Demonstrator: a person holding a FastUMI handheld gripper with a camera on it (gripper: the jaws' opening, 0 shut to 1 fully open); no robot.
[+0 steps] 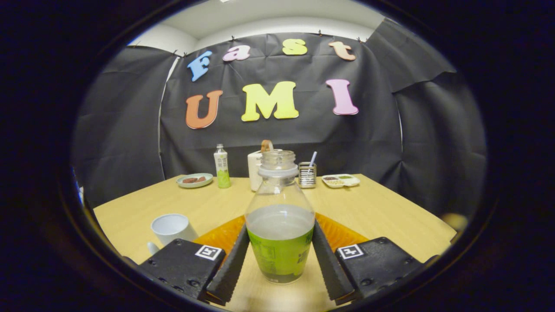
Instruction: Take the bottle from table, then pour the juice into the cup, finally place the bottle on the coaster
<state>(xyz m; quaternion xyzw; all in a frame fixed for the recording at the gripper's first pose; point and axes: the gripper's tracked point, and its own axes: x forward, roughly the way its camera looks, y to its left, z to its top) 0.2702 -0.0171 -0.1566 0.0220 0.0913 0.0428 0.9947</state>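
Between the fingers: the bottle (280, 216) stands upright, cap off, a shallow layer of juice at its base and a green label round its lower half.
Fingers: I read the gripper (279, 260) as pinching the bottle, both ribbed pads lying against its lower sides at label height, one on each side.
Bottle's footing: I cannot tell whether its base rests on the desk (381, 208) or hangs just above it.
Coaster: the orange coaster (342, 234) lies just beyond the bottle, partly hidden behind it and the fingers.
Cup: the white cup (171, 227) sits to the left, near the left finger's housing, mouth up, handle toward me.
Step in hand: judging by the low liquid and the coaster straight ahead, I take this to be the late part of the task, setting the bottle down on the coaster, though it could equally be the first grasp.
How I would do it well: keep the bottle vertical, carry it forward with the base clear of the coaster's rim, centre it, lower it flat, and part the fingers only once it stands by itself.
Risk: the open neck means any tilt could spill what is left; the smooth wall may slip in a light grip.
Far end of desk: a second bottle (222, 167), a plate (195, 180) and a divided tray (341, 180), all well apart from my path.
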